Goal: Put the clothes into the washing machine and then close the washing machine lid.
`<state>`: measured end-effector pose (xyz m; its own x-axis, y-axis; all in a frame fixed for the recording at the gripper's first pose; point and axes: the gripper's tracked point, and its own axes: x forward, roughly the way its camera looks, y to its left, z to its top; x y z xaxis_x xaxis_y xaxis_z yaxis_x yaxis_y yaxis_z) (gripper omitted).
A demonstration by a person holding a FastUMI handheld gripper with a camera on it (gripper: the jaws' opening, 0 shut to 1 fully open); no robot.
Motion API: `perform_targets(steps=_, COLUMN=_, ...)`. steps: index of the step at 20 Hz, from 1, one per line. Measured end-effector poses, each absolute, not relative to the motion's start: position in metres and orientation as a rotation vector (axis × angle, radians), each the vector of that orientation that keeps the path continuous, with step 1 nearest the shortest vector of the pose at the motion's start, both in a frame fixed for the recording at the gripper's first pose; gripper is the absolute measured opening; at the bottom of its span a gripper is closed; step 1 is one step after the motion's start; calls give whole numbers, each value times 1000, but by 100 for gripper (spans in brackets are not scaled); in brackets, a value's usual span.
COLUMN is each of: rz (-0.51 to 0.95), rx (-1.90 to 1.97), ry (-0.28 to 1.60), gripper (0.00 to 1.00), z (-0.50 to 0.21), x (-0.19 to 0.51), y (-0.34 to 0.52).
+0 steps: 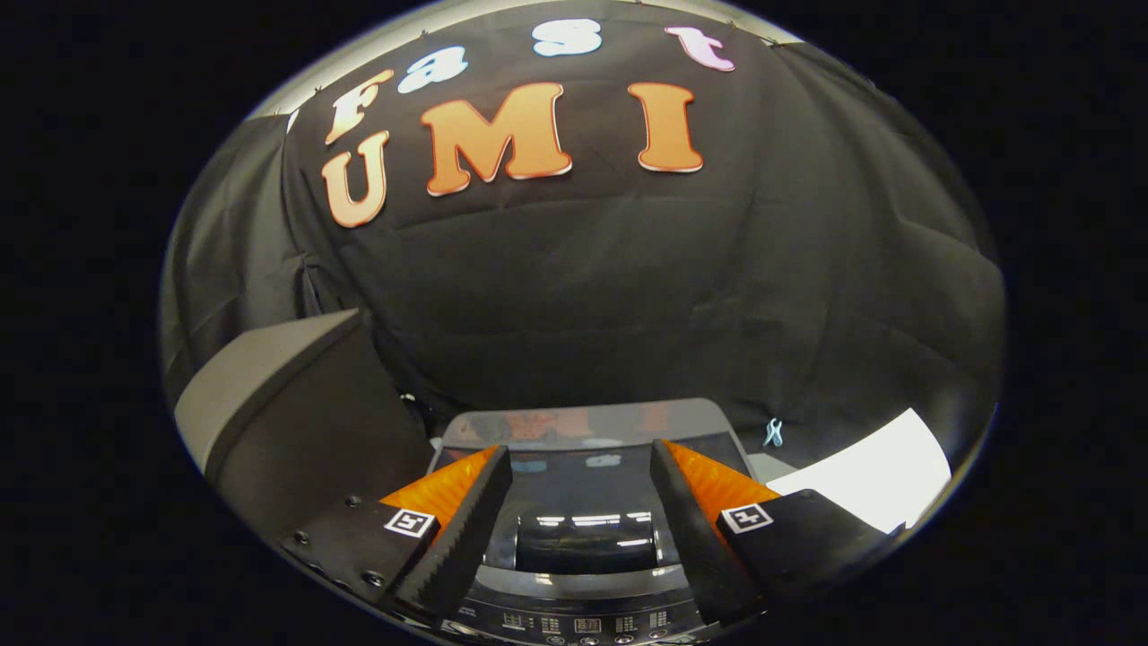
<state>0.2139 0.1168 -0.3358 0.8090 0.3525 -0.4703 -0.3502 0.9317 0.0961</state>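
The washing machine (583, 422) stands just below and ahead of me, a grey top-loader. Its dark glossy lid (583, 498) lies flat and shut, with lights reflected in it. A control panel (583, 622) with small buttons runs along the near edge, under the base of my fingers. My gripper (578, 449) hangs over the lid, open, with nothing between its fingers. The two fingers reach forward over the lid's left and right parts, and I cannot tell whether they touch it.
A large dark box with a grey top (296, 404) stands close on the machine's left. To the right lies a white flat sheet (870, 475), with a small pale clip (773, 432) beside the machine's far corner. Black cloth walls the booth behind.
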Motion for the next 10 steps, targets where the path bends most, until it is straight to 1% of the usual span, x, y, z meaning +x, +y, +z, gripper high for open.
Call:
perform_targets(steps=5, rz=382, rx=17, ry=353, gripper=100, z=-251, x=213, y=115)
perform_targets(steps=10, rz=406, rx=67, ry=235, gripper=99, z=-177, x=195, y=102)
